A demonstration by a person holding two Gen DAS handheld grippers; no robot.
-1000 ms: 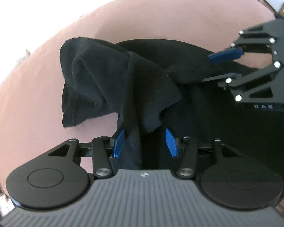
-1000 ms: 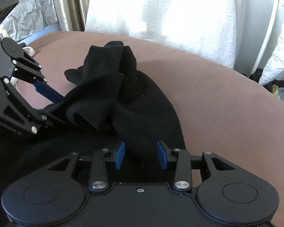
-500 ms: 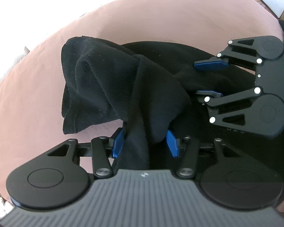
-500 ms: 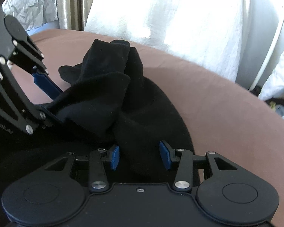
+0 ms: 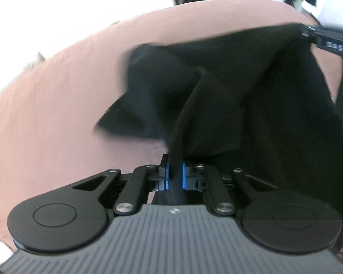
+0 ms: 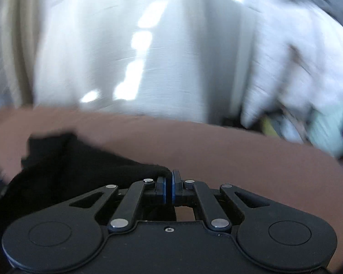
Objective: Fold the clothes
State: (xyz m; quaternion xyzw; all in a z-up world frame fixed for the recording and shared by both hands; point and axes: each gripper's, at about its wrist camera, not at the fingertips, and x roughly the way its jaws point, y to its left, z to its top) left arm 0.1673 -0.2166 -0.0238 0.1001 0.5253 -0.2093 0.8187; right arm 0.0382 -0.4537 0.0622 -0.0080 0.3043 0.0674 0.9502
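Observation:
A black garment [image 5: 228, 96] hangs stretched above the brown bed [image 5: 57, 105]. My left gripper [image 5: 175, 171] is shut on a bunched fold of it, the cloth running up from between the blue pads. The right gripper's body [image 5: 327, 41] shows at the upper right, with the cloth's far corner drawn up to it. In the right wrist view my right gripper [image 6: 168, 186] is shut on the garment's edge [image 6: 84, 166], which trails off to the left. Both views are motion-blurred.
The brown bed [image 6: 217, 150] spreads under both grippers. White curtains [image 6: 125, 45] hang behind it. A pile of light-coloured items [image 6: 308, 118] lies past the bed's right edge.
Both grippers have closed on the black garment and lifted it. They have moved apart, stretching the cloth between them. The right gripper has swung up and to the right.

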